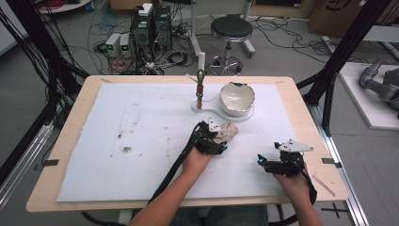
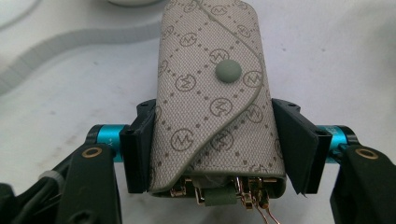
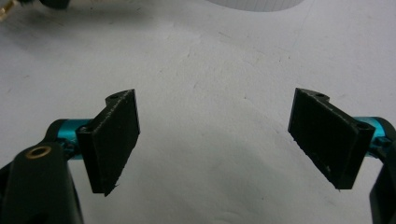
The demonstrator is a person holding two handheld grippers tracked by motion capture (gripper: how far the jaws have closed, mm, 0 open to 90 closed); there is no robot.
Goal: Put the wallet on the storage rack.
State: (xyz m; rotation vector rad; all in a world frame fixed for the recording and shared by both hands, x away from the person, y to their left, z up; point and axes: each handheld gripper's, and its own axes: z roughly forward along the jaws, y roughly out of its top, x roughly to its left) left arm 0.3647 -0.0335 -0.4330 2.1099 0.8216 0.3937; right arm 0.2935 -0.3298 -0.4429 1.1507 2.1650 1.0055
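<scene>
Two hand-held grippers are at work over the white sheet [image 1: 141, 141] that covers the tabletop [image 1: 66, 127]. The left hand-held gripper [image 2: 215, 140] has its jaws on either side of a grey monogram-patterned key pouch [image 2: 212, 93]; its left pad is flat against the pouch's edge, while the right pad sits at the other edge, though whether it presses firmly is hard to judge from this angle. The pouch lies flat on the sheet with its snap-buttoned flap facing up, and gold-coloured key hooks [image 2: 252, 196] poke out of the open end nearest the camera. In the high view the pouch [image 1: 229, 132] sits near the middle of the sheet, just in front of a white bowl [image 1: 237, 98] on a white base, with a small upright stand [image 1: 200, 89] beside the bowl. The left hand-held gripper [image 1: 217, 136] reaches it from the person's side. The right hand-held gripper [image 1: 263, 162] rests well apart to the right, its jaws spread wide with only bare sheet between them.
</scene>
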